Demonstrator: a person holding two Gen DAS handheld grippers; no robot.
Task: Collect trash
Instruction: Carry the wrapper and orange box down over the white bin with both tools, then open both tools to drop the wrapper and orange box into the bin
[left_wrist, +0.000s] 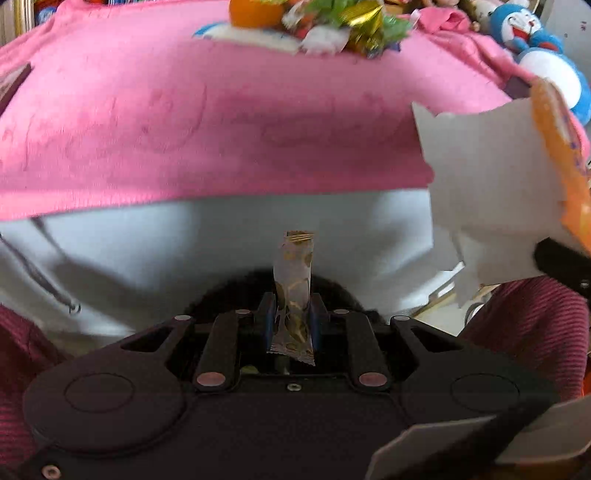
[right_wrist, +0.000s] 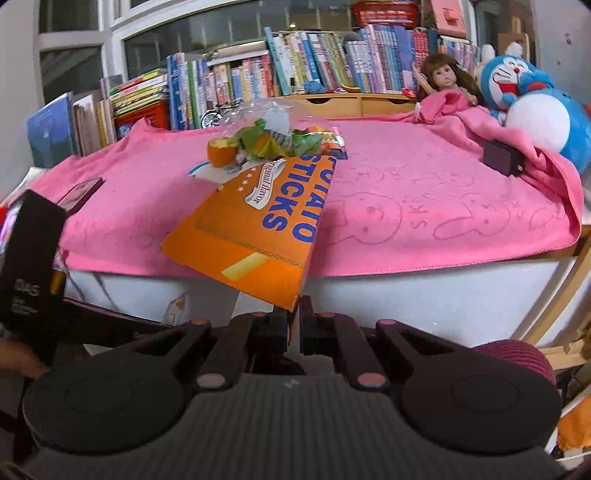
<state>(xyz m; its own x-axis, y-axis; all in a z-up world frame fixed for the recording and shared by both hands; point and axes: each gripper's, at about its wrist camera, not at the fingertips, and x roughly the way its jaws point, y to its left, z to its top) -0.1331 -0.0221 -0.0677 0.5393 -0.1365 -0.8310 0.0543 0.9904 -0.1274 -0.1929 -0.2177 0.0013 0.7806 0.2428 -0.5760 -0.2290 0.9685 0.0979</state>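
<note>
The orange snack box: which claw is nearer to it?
Right. The right claw is shut on the orange snack box corner; the left claw, beside it, is shut on a candy wrapper.

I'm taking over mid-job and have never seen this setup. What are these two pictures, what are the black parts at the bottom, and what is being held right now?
Each picture comes from a fisheye camera on a hand-held two-finger gripper, looking forward along its fingers; a person holds one in each hand. The black parts below are the grippers themselves.

In the left wrist view, the left gripper is shut on a small gold-patterned wrapper, standing upright between its pads.

In the right wrist view, the right gripper is shut on a corner of a flattened orange potato sticks box.

Ahead is a surface covered by a pink towel. On it lies a pile of trash: wrappers and orange peel. A doll and a blue plush toy sit at the back.
</note>
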